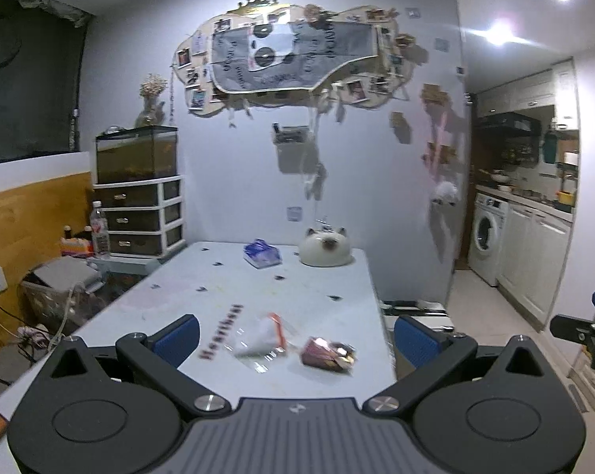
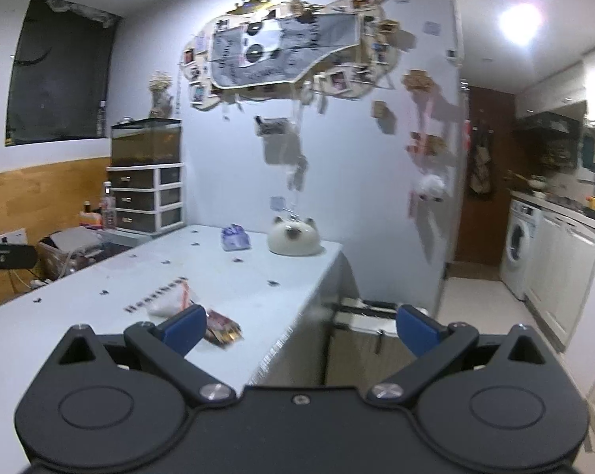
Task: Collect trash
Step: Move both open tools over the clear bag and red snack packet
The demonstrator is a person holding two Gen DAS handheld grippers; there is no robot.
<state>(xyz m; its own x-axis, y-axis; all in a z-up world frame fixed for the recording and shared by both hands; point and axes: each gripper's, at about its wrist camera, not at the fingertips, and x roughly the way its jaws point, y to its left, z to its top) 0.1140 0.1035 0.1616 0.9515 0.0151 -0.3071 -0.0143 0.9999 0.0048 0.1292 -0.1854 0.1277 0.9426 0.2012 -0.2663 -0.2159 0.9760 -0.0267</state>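
Two pieces of trash lie near the front of the pale table [image 1: 226,288]: a clear plastic bag with an orange strip [image 1: 263,337] and a crumpled dark red wrapper [image 1: 329,352]. My left gripper [image 1: 297,335] hovers open just in front of them, with both between its blue pads [image 1: 179,337]. In the right wrist view the clear bag [image 2: 171,300] and the red wrapper [image 2: 223,328] lie by the left pad [image 2: 186,326]. My right gripper [image 2: 299,328] is open and empty, over the table's right edge.
A blue tissue pack [image 1: 262,252] and a white cat-shaped pot [image 1: 325,251] stand at the table's far end by the wall. Drawers with a fish tank [image 1: 137,154] are at the left. A dark-framed stand [image 2: 370,318] sits right of the table; the kitchen with a washing machine [image 2: 520,247] lies beyond.
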